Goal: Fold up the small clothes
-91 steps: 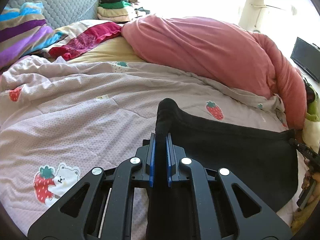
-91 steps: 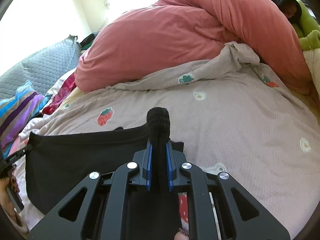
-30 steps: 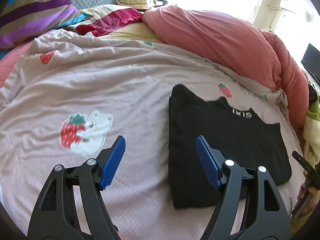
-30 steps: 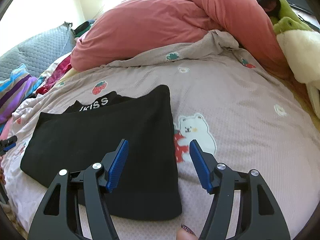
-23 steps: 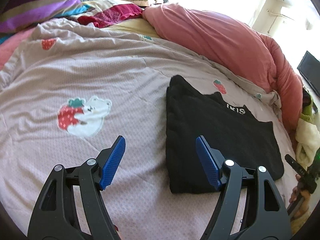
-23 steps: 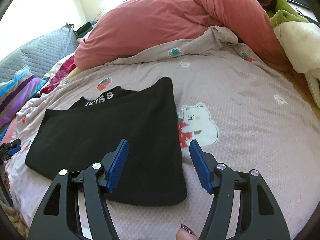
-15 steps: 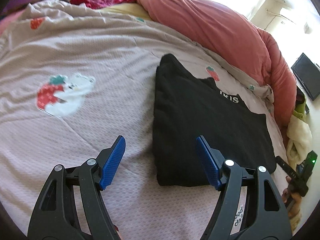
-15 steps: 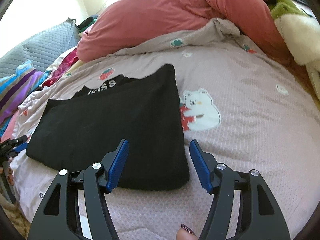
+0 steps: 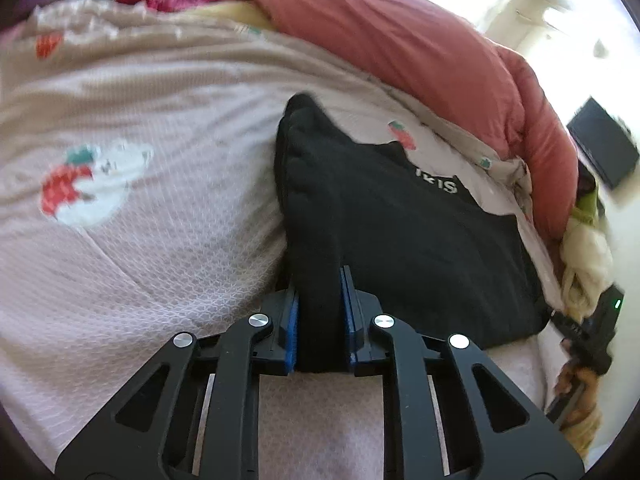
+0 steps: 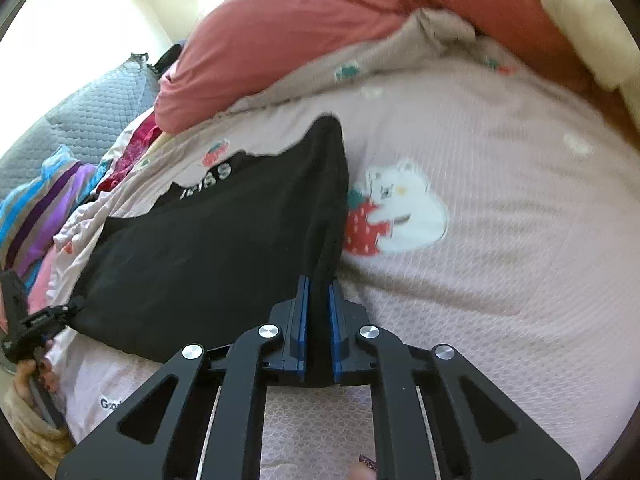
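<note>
A folded black garment [image 9: 400, 232] with white letters lies flat on the pale strawberry-print bed cover [image 9: 140, 260]. My left gripper [image 9: 320, 280] is closing on the garment's near left corner, and its blue pads press a bunched ridge of black cloth. In the right wrist view the same garment [image 10: 208, 248] spreads to the left. There my right gripper [image 10: 319, 284] is closing on the near right corner, pads pinching the fabric. Each gripper shows small at the other view's edge, held by a hand [image 9: 580, 380].
A bulky pink duvet [image 9: 400, 40] is heaped along the far side of the bed. A striped pillow [image 10: 36, 216] and a grey quilted cushion [image 10: 100, 108] lie at the left. A white and green plush toy [image 10: 592, 20] sits at the right. A dark screen [image 9: 604, 152] stands beyond.
Both grippers stood open over the garment's near corners half a second ago. Both have since dropped forward and closed, each pinching a corner of black cloth.
</note>
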